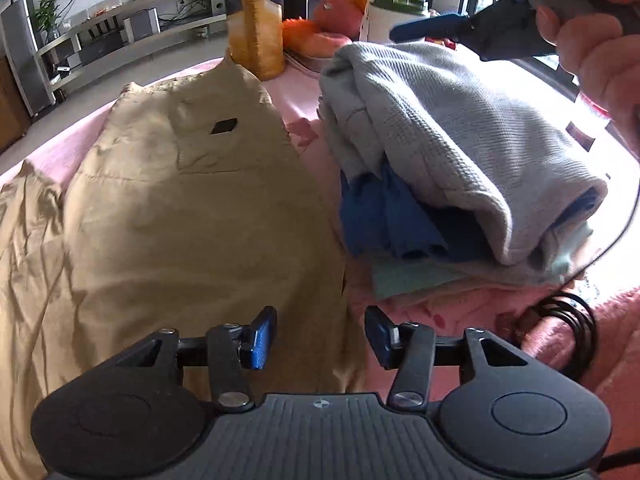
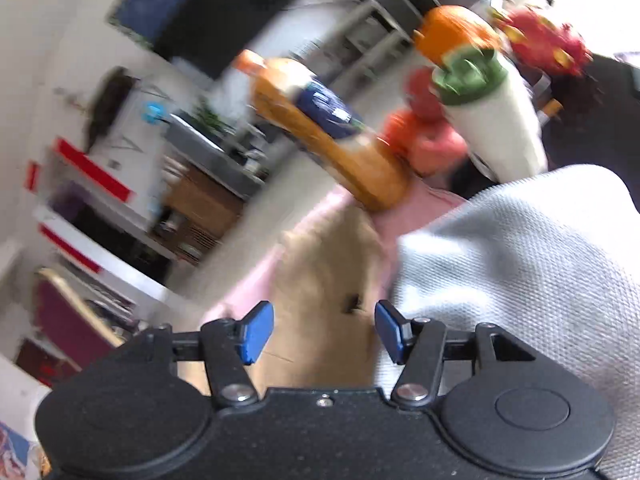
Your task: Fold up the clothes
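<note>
A tan garment (image 1: 168,208) lies spread on the pink cloth-covered table (image 1: 460,316). To its right is a pile of folded clothes: a grey knit top (image 1: 460,132) over a blue piece (image 1: 392,216) and a pale green piece (image 1: 412,276). My left gripper (image 1: 320,338) is open and empty, low over the tan garment's near edge. My right gripper (image 2: 324,330) is open and empty, held above the grey top (image 2: 520,272); it also shows at the upper right of the left wrist view (image 1: 424,30), in a hand. The right wrist view is blurred.
An orange bottle (image 1: 256,32), fruit (image 1: 340,16) and a white cup with a green lid (image 1: 394,16) stand at the table's far edge. A black cable coil (image 1: 568,328) lies at the near right. Shelves (image 1: 120,28) stand beyond the table.
</note>
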